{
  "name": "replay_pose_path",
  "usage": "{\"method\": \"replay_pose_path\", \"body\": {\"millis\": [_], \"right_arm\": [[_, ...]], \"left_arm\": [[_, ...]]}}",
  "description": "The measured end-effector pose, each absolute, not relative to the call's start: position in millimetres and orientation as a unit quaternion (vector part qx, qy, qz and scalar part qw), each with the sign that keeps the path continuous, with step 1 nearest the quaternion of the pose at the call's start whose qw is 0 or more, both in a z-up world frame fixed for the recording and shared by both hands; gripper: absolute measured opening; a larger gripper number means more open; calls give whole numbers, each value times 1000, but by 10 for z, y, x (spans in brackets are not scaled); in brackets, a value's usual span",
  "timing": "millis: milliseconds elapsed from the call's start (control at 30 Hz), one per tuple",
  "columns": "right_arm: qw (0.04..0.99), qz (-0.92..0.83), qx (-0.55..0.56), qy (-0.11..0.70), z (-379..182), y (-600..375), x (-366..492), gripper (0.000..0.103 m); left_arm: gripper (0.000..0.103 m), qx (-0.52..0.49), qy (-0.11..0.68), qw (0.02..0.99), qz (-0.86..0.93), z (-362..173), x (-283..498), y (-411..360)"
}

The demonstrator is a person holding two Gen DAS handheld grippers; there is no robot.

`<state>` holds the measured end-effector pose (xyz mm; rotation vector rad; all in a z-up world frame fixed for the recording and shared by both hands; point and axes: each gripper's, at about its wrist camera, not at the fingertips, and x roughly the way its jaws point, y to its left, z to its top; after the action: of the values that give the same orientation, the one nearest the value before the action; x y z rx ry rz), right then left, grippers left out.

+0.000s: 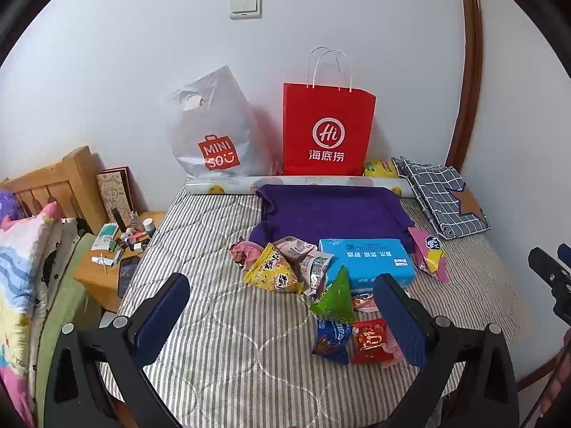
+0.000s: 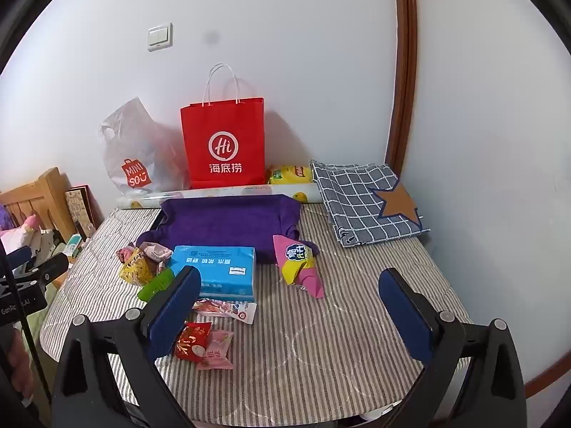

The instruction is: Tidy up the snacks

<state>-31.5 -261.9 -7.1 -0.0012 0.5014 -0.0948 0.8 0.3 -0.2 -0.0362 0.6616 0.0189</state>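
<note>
Striped mattress (image 1: 214, 321) spread wide as the sorting surface; red paper bag (image 1: 328, 128) propped upright against the wall, likely the destination. Snack packets (image 1: 274, 271) lie scattered around the blue tissue pack (image 1: 367, 256). Left gripper (image 1: 282, 321) and right gripper (image 2: 289, 317) hover, jaws wide, empty.

The red paper bag (image 1: 328, 130) bears a white circled "Hi" logo above the characters "海底捞". The translucent plastic bag (image 1: 210, 132) carries a red "MINISO" emblem. Print on the blue tissue pack (image 2: 217, 271) is too small to read reliably.
</note>
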Motion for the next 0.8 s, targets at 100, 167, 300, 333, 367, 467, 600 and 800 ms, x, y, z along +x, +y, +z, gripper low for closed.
{"method": "replay_pose_path", "body": {"millis": [100, 167, 300, 333, 367, 467, 600, 800], "right_arm": [[968, -47, 0, 247, -64, -2624, -325, 99], [968, -47, 0, 247, -58, -2626, -329, 99], [968, -46, -1, 247, -46, -2627, -328, 99], [968, -46, 0, 245, -44, -2636, -332, 99], [968, -46, 0, 245, -50, -2633, -325, 99], [969, -45, 1, 245, -13, -2621, -345, 99], [969, -45, 2, 242, -26, -2625, -346, 99], [970, -44, 2, 239, -34, -2646, -368, 99]], "left_arm": [[103, -11, 322, 947, 11, -2, 11, 3], [103, -15, 322, 947, 10, 5, 22, 0], [103, -20, 320, 947, 6, 57, 9, -30], [103, -21, 319, 948, 5, 64, 10, -35], [103, -21, 319, 947, 4, 68, 22, -40], [103, -21, 314, 949, 0, 53, -14, -8], [103, -20, 312, 950, -2, 64, -19, 10], [103, -17, 307, 952, -4, 95, -33, 12]]}}
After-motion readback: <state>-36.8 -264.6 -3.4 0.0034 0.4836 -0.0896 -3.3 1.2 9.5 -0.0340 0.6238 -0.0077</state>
